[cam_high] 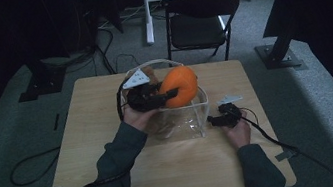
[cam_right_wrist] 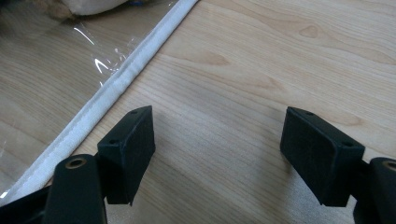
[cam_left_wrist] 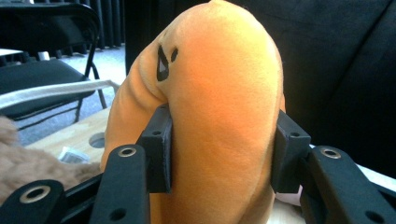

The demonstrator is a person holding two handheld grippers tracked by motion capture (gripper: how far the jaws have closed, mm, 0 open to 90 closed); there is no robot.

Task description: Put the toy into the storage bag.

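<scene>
Partly, the orange plush toy (cam_left_wrist: 219,116) hides behind left gripper (cam_left_wrist: 219,154) fingers (cam_left_wrist: 159,149)

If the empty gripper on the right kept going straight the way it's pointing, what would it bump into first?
Probably the white-edged clear bag: in the high view the right gripper points toward it, jaws open and empty above the table.
</scene>
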